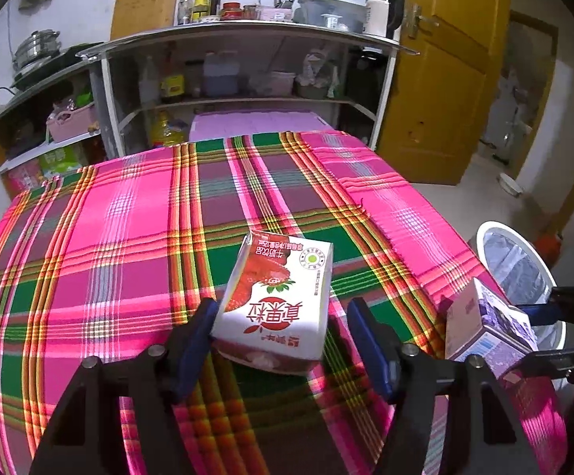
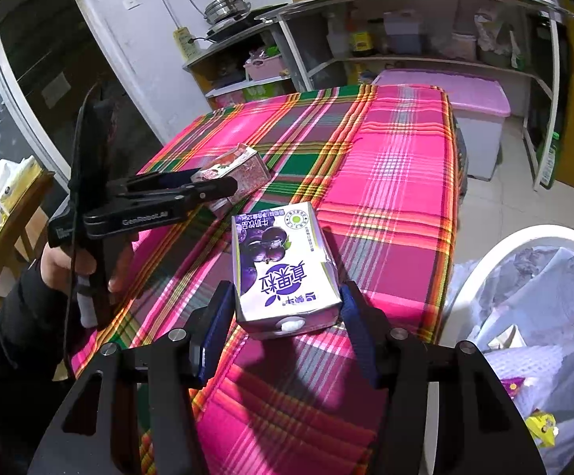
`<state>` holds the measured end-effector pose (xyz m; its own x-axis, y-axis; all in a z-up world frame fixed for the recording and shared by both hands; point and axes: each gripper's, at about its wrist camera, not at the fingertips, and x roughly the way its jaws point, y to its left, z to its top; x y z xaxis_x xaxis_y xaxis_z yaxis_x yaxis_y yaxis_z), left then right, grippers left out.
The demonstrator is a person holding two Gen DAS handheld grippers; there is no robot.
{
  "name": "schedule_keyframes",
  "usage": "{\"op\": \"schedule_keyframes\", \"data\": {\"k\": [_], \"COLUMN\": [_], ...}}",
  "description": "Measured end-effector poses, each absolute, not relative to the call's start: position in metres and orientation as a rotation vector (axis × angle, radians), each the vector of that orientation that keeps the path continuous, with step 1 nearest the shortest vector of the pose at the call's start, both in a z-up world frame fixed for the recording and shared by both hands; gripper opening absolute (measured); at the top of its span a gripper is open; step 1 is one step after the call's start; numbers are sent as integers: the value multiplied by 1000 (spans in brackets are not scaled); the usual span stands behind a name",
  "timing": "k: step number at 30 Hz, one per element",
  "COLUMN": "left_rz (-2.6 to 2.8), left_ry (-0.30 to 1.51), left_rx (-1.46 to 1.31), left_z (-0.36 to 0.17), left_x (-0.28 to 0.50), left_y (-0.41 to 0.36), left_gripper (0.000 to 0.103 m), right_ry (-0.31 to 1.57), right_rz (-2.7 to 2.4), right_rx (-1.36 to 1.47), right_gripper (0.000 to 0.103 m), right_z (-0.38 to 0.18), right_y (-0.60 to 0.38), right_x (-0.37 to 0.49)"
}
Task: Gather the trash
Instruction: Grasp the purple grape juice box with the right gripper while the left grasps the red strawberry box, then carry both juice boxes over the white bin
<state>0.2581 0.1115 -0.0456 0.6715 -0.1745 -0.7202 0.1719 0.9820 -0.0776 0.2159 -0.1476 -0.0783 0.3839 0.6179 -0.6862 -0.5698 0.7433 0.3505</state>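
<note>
Right wrist view: my right claw (image 2: pixel 287 312) pinches the blueberry carton (image 2: pixel 283 265) by its sides, beside the bin (image 2: pixel 497 253); light, crushable. Beyond, my left claw (image 1: pixel 283 316) spreads around the strawberry carton (image 1: pixel 275 301) on the desk (image 1: pixel 109 237).

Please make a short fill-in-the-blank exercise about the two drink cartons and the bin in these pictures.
1. The left gripper has its jaws around the ____ carton.
2. The right gripper has its jaws around the ____ carton.
3. The white bin stands on the ____, beside the table.

Missing words: strawberry; blueberry; floor
</note>
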Motion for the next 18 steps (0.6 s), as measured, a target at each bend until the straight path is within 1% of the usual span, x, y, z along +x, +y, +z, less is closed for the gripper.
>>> {"op": "schedule_keyframes", "data": {"k": [1, 10, 18], "left_rz": [-185, -119, -83], "left_ry": [816, 800, 752], "left_rx": [1, -22, -69], "left_z": [-46, -40, -22], "left_x": [259, 248, 212], "left_y": [110, 105, 98], "left_gripper": [54, 54, 54], "right_ry": [900, 872, 830], "right_rz": [753, 702, 656], "right_rx": [61, 44, 29], "right_gripper": [56, 56, 56], "right_z": [-78, -72, -61], "right_y": [-148, -152, -155], "right_x": [216, 213, 200]}}
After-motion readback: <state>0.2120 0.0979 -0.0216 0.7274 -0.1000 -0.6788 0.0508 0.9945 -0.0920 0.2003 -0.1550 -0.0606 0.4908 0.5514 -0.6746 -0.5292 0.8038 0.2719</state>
